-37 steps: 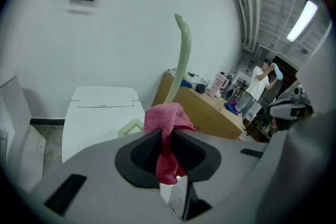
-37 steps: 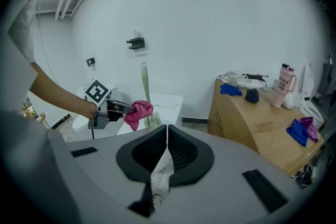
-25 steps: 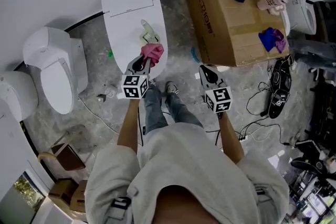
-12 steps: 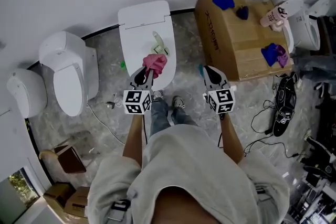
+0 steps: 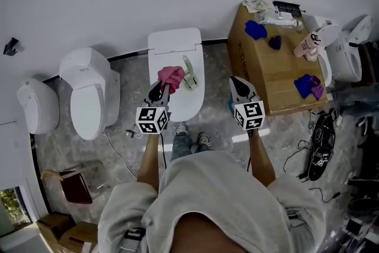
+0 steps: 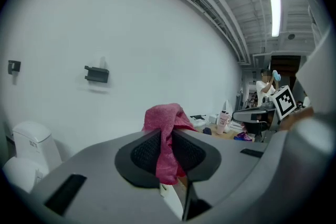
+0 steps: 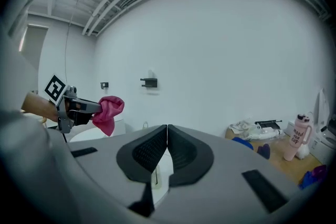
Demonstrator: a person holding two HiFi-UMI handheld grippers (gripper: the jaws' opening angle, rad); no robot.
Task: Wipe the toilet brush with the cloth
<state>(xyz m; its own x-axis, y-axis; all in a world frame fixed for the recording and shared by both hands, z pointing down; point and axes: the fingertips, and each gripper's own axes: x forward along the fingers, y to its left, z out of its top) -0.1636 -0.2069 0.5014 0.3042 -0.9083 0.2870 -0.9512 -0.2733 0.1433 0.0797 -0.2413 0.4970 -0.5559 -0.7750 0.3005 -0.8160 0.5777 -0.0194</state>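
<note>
While the head view has drawn back to show more wall, the left gripper (image 5: 160, 89) keeps the pink cloth (image 5: 170, 76) pinched, now close beside the toilet brush (image 5: 189, 75) lying on the closed toilet lid (image 5: 177, 44). Wiping seems about to begin. The right gripper (image 5: 238, 86) is pressed together, empty.

The toilet brush (image 5: 189, 73) is laid on the lid of the toilet (image 5: 175, 44) set against the wall, and two more toilets (image 5: 89, 92) are lined up to its left. The cloth (image 5: 170, 75) is held just left of the brush, pinched in the left gripper (image 5: 161, 87). Off to the right the cardboard box (image 5: 260, 77) is parked, with the right gripper (image 5: 235, 81) held between box and toilet. Shoes (image 5: 318, 145) are left on the floor right of the box.
</note>
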